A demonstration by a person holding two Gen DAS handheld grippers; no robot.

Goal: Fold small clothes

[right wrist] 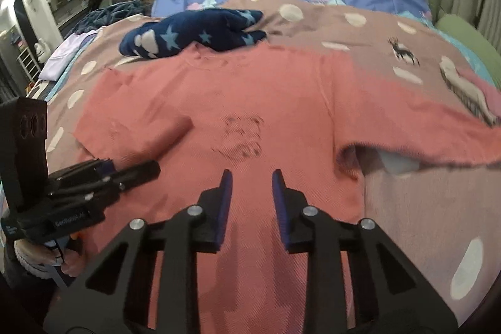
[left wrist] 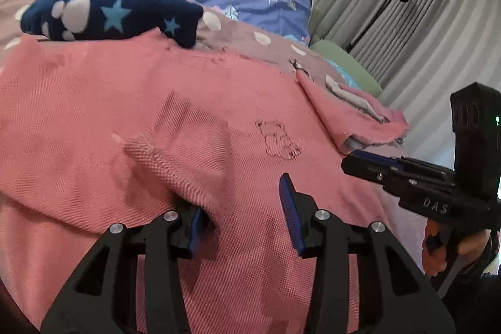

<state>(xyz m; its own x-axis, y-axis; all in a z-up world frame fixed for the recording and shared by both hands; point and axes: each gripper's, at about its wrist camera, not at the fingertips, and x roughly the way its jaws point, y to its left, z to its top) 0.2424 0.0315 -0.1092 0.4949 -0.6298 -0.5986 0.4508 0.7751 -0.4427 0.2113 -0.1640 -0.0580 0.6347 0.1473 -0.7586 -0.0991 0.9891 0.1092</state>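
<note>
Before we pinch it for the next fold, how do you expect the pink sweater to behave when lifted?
The pink sweater is probably floppy: its folded sleeve lies limp and creased. The textured knit probably grips the pads well rather than slipping. It looks light, though the navy star sock overlapping its collar may drag along.

Waffle-knit matt pink top (right wrist: 266, 102), fuzzy fleece navy garment (right wrist: 194, 33), matt black plastic fingers (right wrist: 219, 208)
</note>
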